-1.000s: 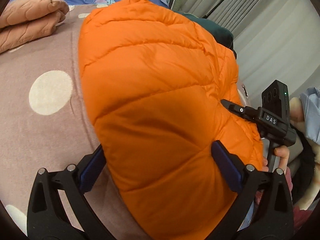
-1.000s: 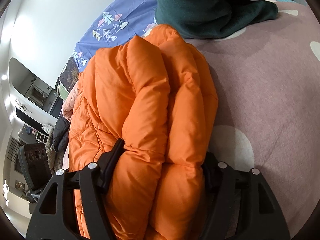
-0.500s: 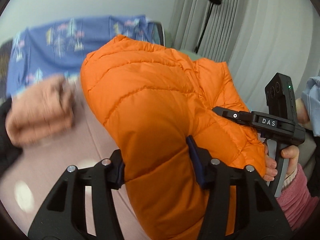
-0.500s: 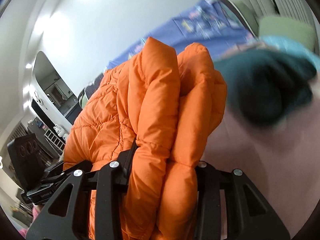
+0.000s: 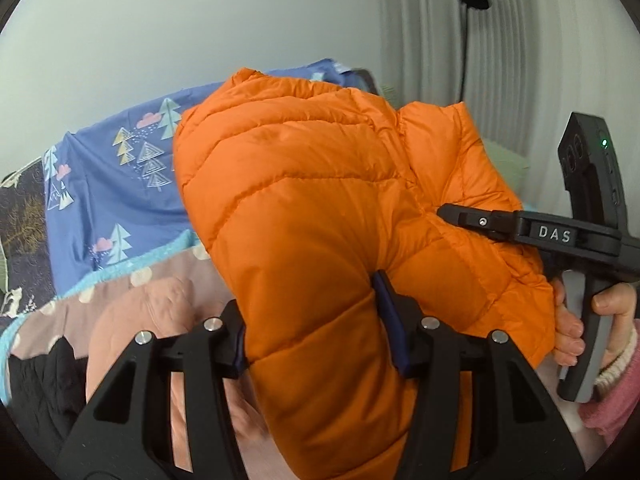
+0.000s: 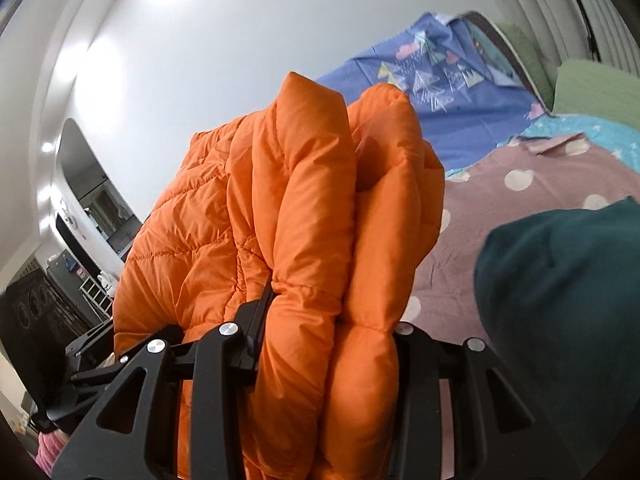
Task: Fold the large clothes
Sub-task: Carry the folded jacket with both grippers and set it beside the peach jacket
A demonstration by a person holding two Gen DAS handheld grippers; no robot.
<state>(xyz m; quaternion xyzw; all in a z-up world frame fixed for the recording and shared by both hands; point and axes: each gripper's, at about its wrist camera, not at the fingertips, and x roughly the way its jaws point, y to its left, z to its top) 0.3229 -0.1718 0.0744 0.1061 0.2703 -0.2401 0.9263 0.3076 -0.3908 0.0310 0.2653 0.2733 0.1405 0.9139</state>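
A folded orange puffer jacket (image 5: 320,208) is held up off the bed between both grippers. My left gripper (image 5: 312,332) is shut on its thick lower edge, the blue pads pressing in from both sides. My right gripper (image 6: 328,328) is shut on the bundled layers of the same jacket (image 6: 304,220). The right gripper also shows in the left wrist view (image 5: 480,224), pinching the jacket's right side, with the person's hand on its handle.
The bed has a mauve polka-dot cover (image 6: 500,200) and a blue tree-print sheet (image 5: 116,184) at the head. A folded peach quilted garment (image 5: 152,320) lies below left. A dark green garment (image 6: 560,300) lies to the right. White wall and curtains stand behind.
Both grippers have closed tighter on the jacket and lifted it off the bed. The views have tilted up toward the wall and headboard.
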